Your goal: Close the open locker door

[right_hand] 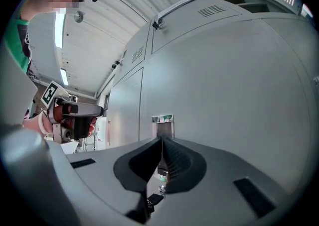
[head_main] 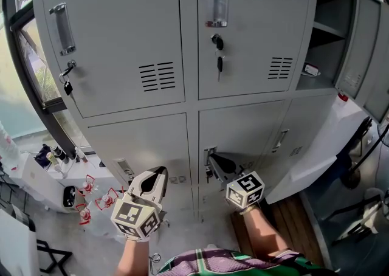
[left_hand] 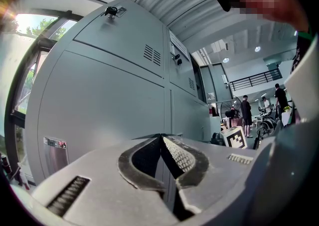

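Note:
A bank of grey lockers [head_main: 182,44] fills the head view. The upper right compartment [head_main: 328,31] stands open with a shelf inside, and its door [head_main: 358,56] is swung out to the right. A pale panel [head_main: 322,147] angles out from the lower right locker. My right gripper [head_main: 213,162] is shut and empty, its tips right at the handle [right_hand: 162,123] of the lower middle door, with a key [right_hand: 158,190] hanging below. My left gripper [head_main: 155,179] is shut on nothing in front of the lower left door [left_hand: 99,105].
Small bottles with red caps [head_main: 91,199] stand on the floor at the left by a window frame [head_main: 36,86]. Keys hang from the upper middle door [head_main: 219,56]; a padlock [head_main: 67,83] hangs on the upper left door. Black stands and cables [head_main: 364,165] crowd the right. People [left_hand: 246,115] stand far off.

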{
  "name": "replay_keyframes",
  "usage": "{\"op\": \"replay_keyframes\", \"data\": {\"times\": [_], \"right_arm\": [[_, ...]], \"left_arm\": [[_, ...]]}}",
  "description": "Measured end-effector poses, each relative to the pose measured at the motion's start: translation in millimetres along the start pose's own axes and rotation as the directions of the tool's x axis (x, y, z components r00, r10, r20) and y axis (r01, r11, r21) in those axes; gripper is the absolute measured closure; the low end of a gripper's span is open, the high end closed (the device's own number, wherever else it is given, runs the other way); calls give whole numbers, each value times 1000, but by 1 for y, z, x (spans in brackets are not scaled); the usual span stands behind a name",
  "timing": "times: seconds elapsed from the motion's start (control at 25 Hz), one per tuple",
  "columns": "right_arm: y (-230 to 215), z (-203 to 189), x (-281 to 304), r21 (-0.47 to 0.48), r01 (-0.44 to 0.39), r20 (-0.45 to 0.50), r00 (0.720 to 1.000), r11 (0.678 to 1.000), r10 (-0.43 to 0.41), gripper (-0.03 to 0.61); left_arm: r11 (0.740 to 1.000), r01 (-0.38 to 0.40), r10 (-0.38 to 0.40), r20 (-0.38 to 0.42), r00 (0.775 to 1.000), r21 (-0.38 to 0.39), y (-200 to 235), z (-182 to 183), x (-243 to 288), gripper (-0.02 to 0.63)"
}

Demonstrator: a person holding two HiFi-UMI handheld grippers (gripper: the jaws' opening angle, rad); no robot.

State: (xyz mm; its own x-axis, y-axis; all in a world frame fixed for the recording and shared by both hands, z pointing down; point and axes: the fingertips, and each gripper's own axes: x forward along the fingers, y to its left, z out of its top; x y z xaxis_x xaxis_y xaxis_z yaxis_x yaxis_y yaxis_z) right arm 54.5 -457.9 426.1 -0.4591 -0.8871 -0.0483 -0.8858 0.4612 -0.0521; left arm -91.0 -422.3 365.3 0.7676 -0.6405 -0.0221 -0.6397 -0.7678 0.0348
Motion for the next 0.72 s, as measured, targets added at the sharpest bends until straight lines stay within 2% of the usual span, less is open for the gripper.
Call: {"op": "replay_keyframes", "data": {"times": [0.72], "right_arm": [[-10,-2,3,7,33,1,999,999,-33,574]], "left_arm": [[1000,-9,8,-14,1000,-19,3,-10,1,592]]}}
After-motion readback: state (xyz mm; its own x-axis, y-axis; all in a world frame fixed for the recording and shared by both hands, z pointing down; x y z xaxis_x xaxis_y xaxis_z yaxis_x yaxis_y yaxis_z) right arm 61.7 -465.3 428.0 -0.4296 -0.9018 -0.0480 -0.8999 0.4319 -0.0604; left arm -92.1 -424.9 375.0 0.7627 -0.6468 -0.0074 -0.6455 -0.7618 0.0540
